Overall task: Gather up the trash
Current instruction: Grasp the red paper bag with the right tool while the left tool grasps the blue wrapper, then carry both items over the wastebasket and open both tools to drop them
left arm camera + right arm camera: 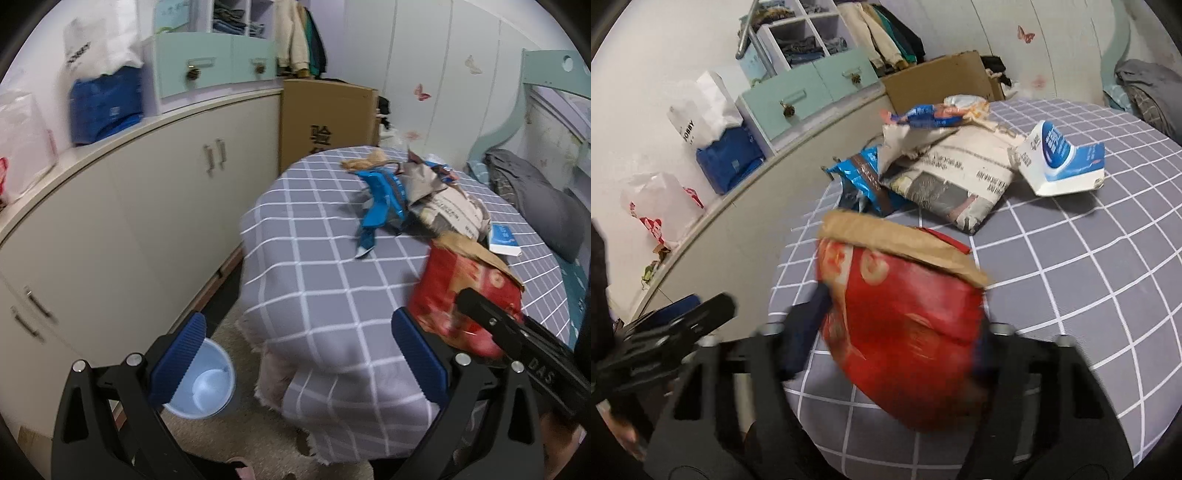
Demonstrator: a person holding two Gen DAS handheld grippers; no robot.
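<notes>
The red bag [905, 332] sat between the right gripper's [901, 332] pads, apparently clamped, above the checked bedspread [1071, 277]. At twelve o'clock lay newspaper [960, 184] and wrappers [864, 177]. The left gripper [295, 362] gaped empty; at its seven o'clock stood the bin [207, 384].

Left claw [295, 354] agape, right claw [897, 332] clamped

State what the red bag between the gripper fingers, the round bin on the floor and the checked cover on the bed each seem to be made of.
Red bag with tan folded top: probably glossy coated paper; brown rim, creases.
Round pale blue bin: smooth plastic, soft sheen.
Grey checked bed cover: matte woven cloth, frayed hem.
</notes>
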